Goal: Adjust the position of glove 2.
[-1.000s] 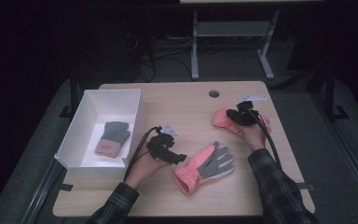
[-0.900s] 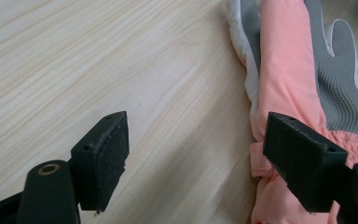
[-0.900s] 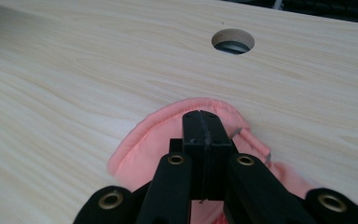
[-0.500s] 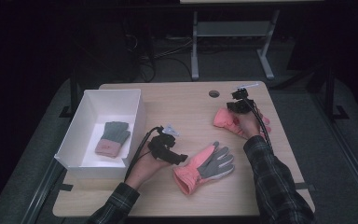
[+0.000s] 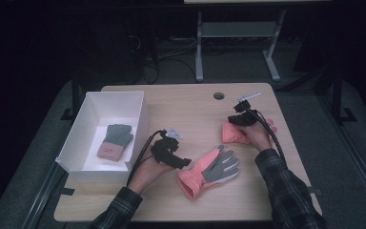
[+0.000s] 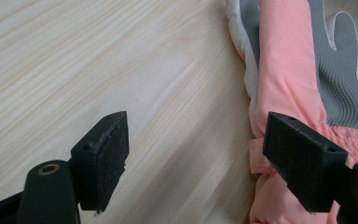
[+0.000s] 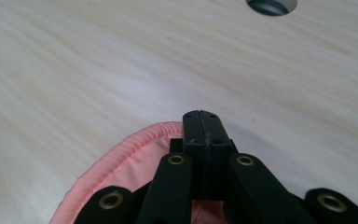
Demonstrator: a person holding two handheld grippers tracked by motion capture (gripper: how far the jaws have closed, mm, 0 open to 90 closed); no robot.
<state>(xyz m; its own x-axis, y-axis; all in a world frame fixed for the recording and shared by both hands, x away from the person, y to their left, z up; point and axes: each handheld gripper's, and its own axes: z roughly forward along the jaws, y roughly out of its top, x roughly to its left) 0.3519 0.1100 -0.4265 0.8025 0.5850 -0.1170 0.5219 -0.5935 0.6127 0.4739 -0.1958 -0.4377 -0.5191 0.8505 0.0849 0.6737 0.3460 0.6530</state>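
Observation:
A pink and grey glove [image 5: 209,171] lies palm up near the table's front, and its cuff [image 6: 279,154] reaches under one jaw of my left gripper [image 6: 196,158]. That gripper [image 5: 183,163] stands open, low over the wood, with nothing pressed between its pads. A second pink glove [image 5: 232,133] lies bunched at the right under the person's right hand. My right gripper [image 5: 240,117] hovers over it, shut. Its pads [image 7: 204,126] meet with no cloth showing between them. The glove's rolled hem [image 7: 121,149] curves just beneath the jaws.
A white box [image 5: 138,117] at the table's left holds a grey glove with a pink cuff [image 5: 115,140]. A cable hole [image 5: 218,96] sits near the far edge. Bare wood lies between the box and the right glove. Dark floor and a metal stand lie beyond.
The right gripper swung toward the far edge, then came back a little, now sitting over the bunched pink glove. The left gripper and the flat glove stayed put.

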